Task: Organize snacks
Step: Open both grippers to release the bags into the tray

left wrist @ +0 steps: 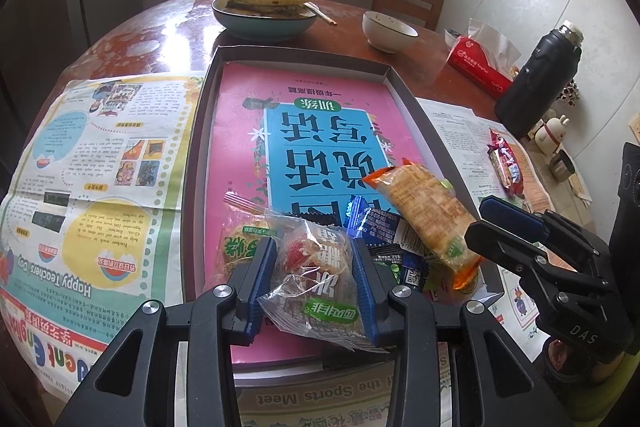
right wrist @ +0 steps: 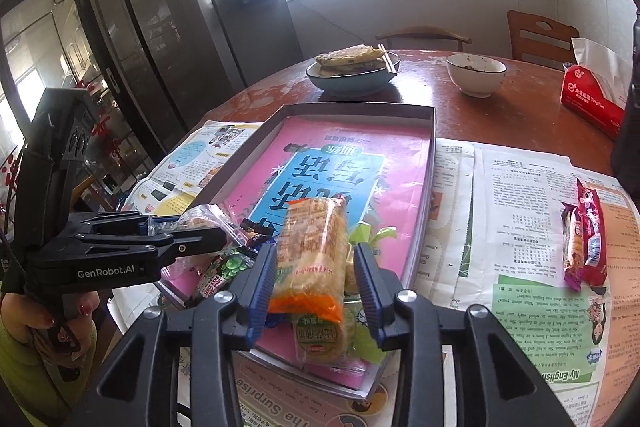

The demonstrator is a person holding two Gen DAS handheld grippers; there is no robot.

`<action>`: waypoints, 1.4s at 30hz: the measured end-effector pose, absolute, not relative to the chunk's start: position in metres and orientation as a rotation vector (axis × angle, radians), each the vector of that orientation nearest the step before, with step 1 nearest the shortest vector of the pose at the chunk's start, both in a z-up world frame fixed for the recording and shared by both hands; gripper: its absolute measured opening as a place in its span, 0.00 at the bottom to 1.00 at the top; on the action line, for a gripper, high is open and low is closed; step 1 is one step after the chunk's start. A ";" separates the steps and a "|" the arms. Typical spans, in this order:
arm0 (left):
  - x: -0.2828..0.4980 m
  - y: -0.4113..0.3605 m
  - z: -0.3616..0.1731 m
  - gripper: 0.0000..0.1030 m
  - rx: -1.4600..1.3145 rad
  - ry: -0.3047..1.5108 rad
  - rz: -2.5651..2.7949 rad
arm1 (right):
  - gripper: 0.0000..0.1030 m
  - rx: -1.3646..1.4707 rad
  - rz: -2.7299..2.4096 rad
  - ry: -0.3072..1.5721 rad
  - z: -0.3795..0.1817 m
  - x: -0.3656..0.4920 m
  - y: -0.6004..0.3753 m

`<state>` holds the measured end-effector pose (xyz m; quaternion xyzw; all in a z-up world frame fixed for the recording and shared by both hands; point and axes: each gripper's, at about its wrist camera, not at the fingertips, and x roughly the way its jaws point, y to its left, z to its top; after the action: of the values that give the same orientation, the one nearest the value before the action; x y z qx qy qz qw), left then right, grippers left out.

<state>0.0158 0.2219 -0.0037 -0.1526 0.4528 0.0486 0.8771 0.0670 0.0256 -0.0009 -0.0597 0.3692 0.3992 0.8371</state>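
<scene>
Left tongs (left wrist: 316, 279) squeeze a clear snack packet (left wrist: 316, 283) at bottom center; right tongs (right wrist: 316, 287) sit slightly apart around the orange cracker pack (right wrist: 310, 259), pads not pressing.

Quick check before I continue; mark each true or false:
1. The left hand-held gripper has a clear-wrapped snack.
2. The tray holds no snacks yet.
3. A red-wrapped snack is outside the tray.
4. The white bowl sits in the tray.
1. True. The left hand-held gripper is clamped on the clear-wrapped snack.
2. False. Several snacks are piled at the near end of the tray, among them an orange pack.
3. True. The red-wrapped snack lies on the newspaper beside the tray.
4. False. The white bowl stands on the bare table beyond the tray.
</scene>
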 end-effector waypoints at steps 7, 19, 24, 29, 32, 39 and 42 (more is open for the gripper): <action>0.015 0.218 -0.002 0.38 -0.313 0.945 0.102 | 0.40 -0.128 0.850 0.776 0.001 0.065 0.024; 0.013 0.215 0.004 0.41 -0.320 0.938 0.111 | 0.52 -0.126 0.830 0.777 0.001 0.065 0.018; 0.012 0.215 0.008 0.53 -0.311 0.929 0.129 | 0.55 -0.125 0.830 0.773 0.002 0.064 0.018; 0.011 0.214 0.011 0.56 -0.306 0.923 0.135 | 0.55 -0.123 0.828 0.772 0.002 0.064 0.017; 0.011 0.212 0.014 0.58 -0.298 0.918 0.137 | 0.56 -0.118 0.823 0.768 0.003 0.063 0.013; 0.008 0.205 0.032 0.65 -0.287 0.862 0.134 | 0.60 -0.107 0.810 0.753 0.006 0.065 0.005; 0.008 0.201 0.039 0.69 -0.281 0.842 0.129 | 0.60 -0.102 0.803 0.746 0.007 0.065 0.000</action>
<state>0.0083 0.2005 0.0388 -0.1359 0.4071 0.0625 0.9010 0.0654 0.0001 0.0067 -0.0483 0.3545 0.3814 0.8524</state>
